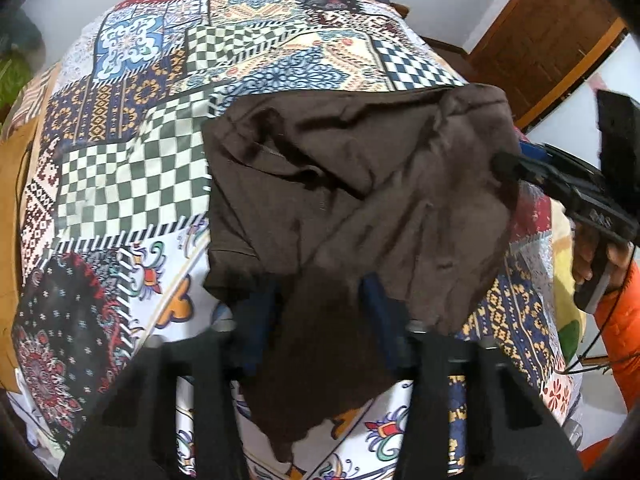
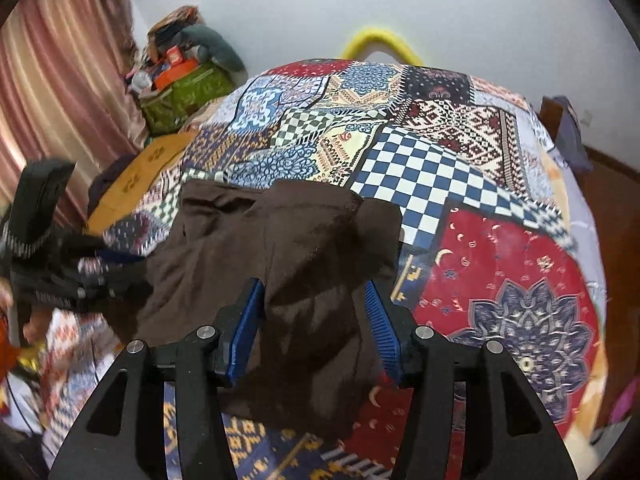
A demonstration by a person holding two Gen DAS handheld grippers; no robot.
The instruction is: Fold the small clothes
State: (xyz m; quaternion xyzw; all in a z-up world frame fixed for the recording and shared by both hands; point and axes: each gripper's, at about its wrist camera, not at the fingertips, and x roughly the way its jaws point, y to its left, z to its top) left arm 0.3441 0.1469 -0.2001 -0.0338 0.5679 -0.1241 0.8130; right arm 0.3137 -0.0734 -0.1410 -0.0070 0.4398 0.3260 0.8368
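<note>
Blue pads (image 2: pixel 248 332) of the right hand-held gripper (image 2: pixel 316 328) stand apart in the right wrist view, with a hump of the brown garment (image 2: pixel 280 240) between them. Cloth seems to meet the left pad, while the ribbed face of the right pad shows bare beside it, so the jaws look open around the fabric rather than clamped on it.

From the left wrist view, the left hand-held gripper (image 1: pixel 320 312) also has its jaws parted, and a dark flap of the same garment (image 1: pixel 360 184) hangs down between the two fingers (image 1: pixel 260 316). Blur and shadow keep me from telling whether the pads press the cloth; they appear to stand open.

Rumpled and partly doubled over, the garment lies on a bed under a patchwork cover (image 1: pixel 132 184) of checks, florals and geometric blocks. Its far edge runs roughly straight across the checked patches, and its near part reaches both grippers.

At the right edge of the left view, the other gripper touches the garment's side, held by a hand (image 1: pixel 592 256) with an orange sleeve (image 1: pixel 620 320). Behind the bed are a white wall, a pink curtain (image 2: pixel 60 92) and a green bag (image 2: pixel 184 96) heaped with things.
</note>
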